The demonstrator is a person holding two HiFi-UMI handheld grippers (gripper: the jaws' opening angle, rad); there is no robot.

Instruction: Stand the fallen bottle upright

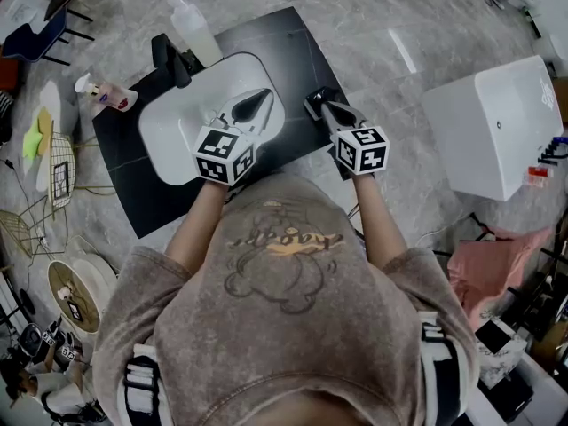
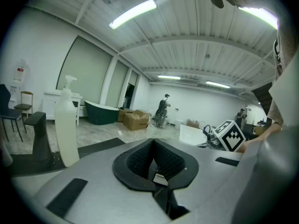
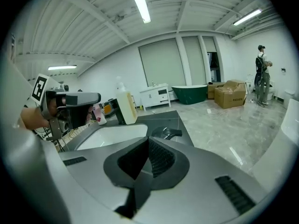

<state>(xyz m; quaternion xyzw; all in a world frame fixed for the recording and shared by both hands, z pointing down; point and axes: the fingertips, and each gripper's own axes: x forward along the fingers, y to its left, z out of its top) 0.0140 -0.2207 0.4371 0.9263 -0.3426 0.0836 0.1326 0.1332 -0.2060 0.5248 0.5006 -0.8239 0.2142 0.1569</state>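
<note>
Beyond the sink's (image 1: 173, 145) far left rim, the bottle (image 1: 193, 29) stands upright, so the task looks done; the left gripper (image 1: 260, 98) and right gripper (image 1: 323, 103) hover near, jaws together, empty.

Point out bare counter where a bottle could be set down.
Free: the black counter strip far right of the white basin, and the near left corner. Crowded: the far edge, with faucet, pump bottle and small bottle.
</note>
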